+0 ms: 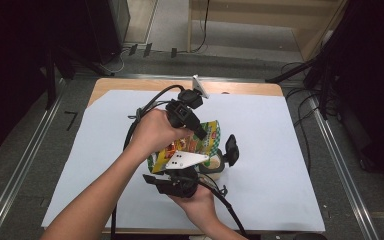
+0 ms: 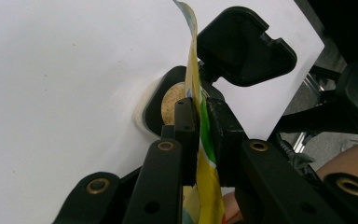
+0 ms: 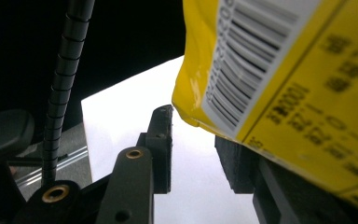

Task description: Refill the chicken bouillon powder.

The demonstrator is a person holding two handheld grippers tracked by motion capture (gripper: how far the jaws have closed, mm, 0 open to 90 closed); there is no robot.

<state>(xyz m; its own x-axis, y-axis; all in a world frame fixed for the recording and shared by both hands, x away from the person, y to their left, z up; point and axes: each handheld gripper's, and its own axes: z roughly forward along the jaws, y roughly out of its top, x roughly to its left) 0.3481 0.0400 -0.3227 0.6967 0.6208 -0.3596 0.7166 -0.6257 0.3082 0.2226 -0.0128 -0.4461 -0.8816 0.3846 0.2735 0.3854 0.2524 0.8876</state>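
Note:
A yellow and green snack pouch (image 1: pixel 203 139) hangs over a small round container (image 1: pixel 216 168) whose black flip lid (image 1: pixel 231 149) stands open. My left gripper (image 1: pixel 199 132) comes from above and is shut on the pouch's edge (image 2: pixel 206 158). Below its jaws, the container (image 2: pixel 168 100) holds beige grains, with the lid (image 2: pixel 242 44) behind it. My right gripper (image 1: pixel 178 167) sits under the pouch's lower end. In the right gripper view the jaws (image 3: pixel 193 140) stand open, and the pouch's barcode corner (image 3: pixel 284 70) lies over the right jaw without being pinched.
A white paper sheet (image 1: pixel 280 150) covers the wooden table (image 1: pixel 130 84). A small white object (image 1: pixel 200 86) stands at the table's back edge. Cables trail from both grippers; metal rails and dark stands flank the table.

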